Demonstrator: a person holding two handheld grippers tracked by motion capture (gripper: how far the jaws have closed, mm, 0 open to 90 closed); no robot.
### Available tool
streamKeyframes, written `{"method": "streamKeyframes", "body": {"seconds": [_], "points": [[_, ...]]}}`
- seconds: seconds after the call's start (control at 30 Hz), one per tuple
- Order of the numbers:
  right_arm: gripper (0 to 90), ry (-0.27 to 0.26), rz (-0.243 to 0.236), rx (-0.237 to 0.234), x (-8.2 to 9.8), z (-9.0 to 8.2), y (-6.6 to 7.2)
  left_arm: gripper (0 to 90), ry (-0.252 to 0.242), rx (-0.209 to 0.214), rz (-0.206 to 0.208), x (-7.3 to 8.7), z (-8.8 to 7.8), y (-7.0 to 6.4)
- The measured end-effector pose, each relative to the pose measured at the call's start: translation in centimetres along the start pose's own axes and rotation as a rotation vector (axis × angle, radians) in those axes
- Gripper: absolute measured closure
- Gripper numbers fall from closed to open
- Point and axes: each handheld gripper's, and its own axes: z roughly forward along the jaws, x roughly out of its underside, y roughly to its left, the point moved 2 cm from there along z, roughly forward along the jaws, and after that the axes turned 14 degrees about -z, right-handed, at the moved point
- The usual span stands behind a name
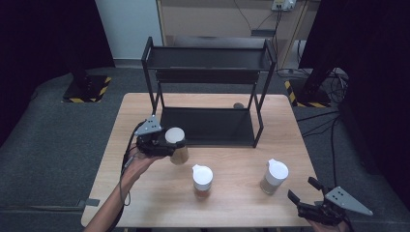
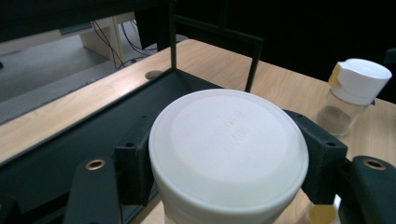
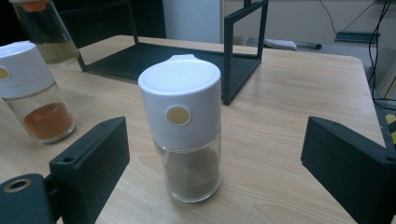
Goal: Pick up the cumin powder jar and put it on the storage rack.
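Nearby, left hand-held gripper [image 1: 170, 146] clamps a jar [image 1: 177, 145] beside the rack [image 1: 208, 126]; right hand-held gripper [image 1: 303, 191] gapes.

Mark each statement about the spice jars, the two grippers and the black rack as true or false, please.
1. The left gripper is shut on a white-lidded spice jar. True.
2. The right gripper holds a jar. False: its jaws are open, apart from the nearest jar.
3. Two spice jars stand on the wooden table. True.
4. A jar stands on the top shelf of the black rack. False: that shelf bears nothing.
5. The middle jar holds orange-red powder. True.
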Motion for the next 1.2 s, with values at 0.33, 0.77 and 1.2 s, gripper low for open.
{"method": "streamKeyframes", "body": {"seconds": [0.33,0.77,1.2], "points": [[8.0,0.0,-0.001,0.0,0.0,0.0,0.0,32.9,-0.039,-0.039,-0.056,-1.9,-0.2,0.5],[8.0,-0.001,0.0,0.001,0.0,0.0,0.0,33.0,-0.072,-0.145,-0.105,-4.3,1.3,0.6],[8.1,-0.005,0.006,-0.001,0.1,-0.1,-0.1,33.0,-0.103,-0.317,-0.105,-4.9,4.1,0.6]]}}
